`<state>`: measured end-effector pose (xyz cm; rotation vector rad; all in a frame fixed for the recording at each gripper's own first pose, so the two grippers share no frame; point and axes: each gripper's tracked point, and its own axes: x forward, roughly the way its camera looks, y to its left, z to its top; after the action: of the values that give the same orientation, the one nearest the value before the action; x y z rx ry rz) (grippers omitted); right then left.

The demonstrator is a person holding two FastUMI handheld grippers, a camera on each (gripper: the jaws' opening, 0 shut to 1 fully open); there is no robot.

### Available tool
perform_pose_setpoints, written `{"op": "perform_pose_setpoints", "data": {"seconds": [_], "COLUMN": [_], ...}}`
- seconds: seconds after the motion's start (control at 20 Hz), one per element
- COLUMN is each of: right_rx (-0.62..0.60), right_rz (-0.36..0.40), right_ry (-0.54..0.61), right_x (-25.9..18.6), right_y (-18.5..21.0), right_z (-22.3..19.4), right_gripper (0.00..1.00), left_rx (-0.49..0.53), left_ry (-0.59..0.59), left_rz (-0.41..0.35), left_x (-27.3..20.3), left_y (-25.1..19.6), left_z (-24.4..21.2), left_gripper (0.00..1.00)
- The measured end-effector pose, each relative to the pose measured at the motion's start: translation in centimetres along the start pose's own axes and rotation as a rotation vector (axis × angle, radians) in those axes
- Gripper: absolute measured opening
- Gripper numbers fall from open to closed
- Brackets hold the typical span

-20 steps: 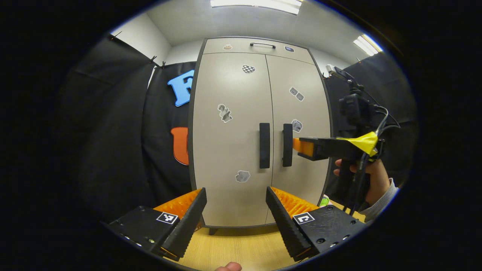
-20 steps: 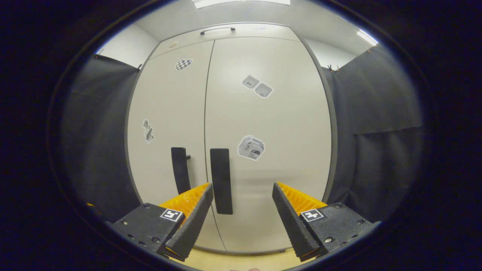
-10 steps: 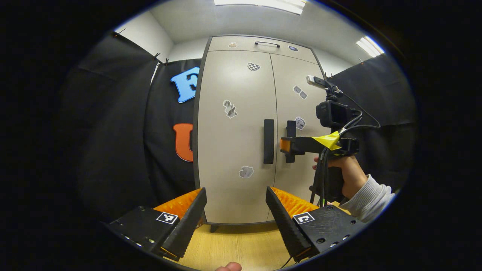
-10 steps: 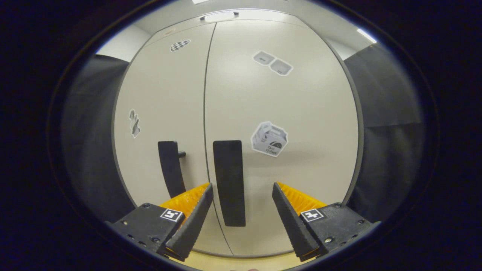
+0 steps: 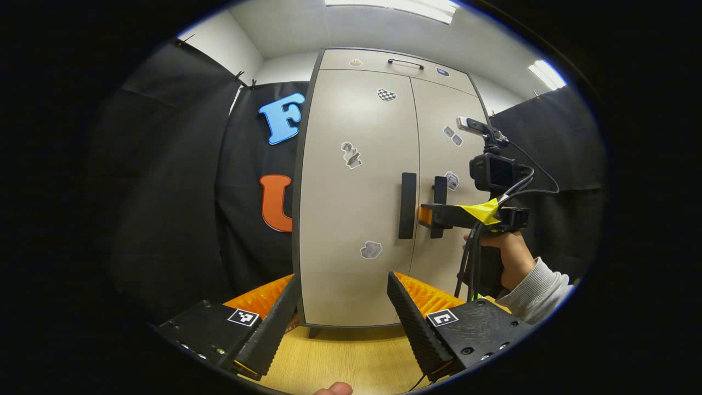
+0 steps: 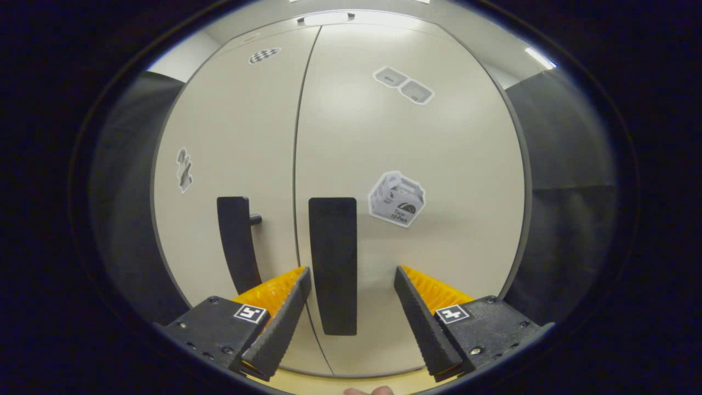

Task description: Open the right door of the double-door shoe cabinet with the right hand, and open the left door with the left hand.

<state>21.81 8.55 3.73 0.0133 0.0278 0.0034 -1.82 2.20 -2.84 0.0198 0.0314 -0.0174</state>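
Observation:
The beige shoe cabinet (image 5: 351, 219) stands straight ahead with both doors shut. In the left gripper view, two black vertical handles flank the centre seam: the left door handle (image 5: 407, 206) and the right door handle (image 5: 439, 197). My left gripper (image 5: 343, 276) is open, well short of the cabinet, holding nothing. My right gripper (image 5: 425, 215), held by a hand (image 5: 507, 255), reaches in from the right with its tips at the right handle. In the right gripper view, the right door handle (image 6: 333, 263) lies between the open fingers of my right gripper (image 6: 351, 270), nearer the left finger. The left door handle (image 6: 237, 241) is beside it.
The cabinet rests on a light wood surface (image 5: 340, 356). Black cloth walls (image 5: 164, 192) close in on both sides. A shallow top drawer with a small handle (image 5: 406, 63) sits above the doors. Several stickers dot the doors, one (image 6: 396, 198) just right of the right handle.
My right gripper has closed in on the right door handle, which now sits between its fingers. The left gripper view has swung slightly left. Both doors stay shut.

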Motion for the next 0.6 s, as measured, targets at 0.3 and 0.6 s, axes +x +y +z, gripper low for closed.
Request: {"op": "perform_pose_setpoints", "data": {"seconds": [0.3,0.6], "right_rx": [0.001,-0.03], "right_rz": [-0.006,0.028], "right_ry": [0.017,0.009], "right_x": [-0.1,-0.1], "right_y": [-0.2,1.3], "right_z": [-0.1,-0.3], "right_gripper": [0.88,0.3], "left_rx": [-0.006,-0.015], "left_ry": [-0.009,-0.002], "left_rz": [-0.007,0.006], "left_x": [-0.2,-0.3], "left_y": [0.4,1.0], "left_z": [0.2,0.0], "left_gripper": [0.95,0.95]}}
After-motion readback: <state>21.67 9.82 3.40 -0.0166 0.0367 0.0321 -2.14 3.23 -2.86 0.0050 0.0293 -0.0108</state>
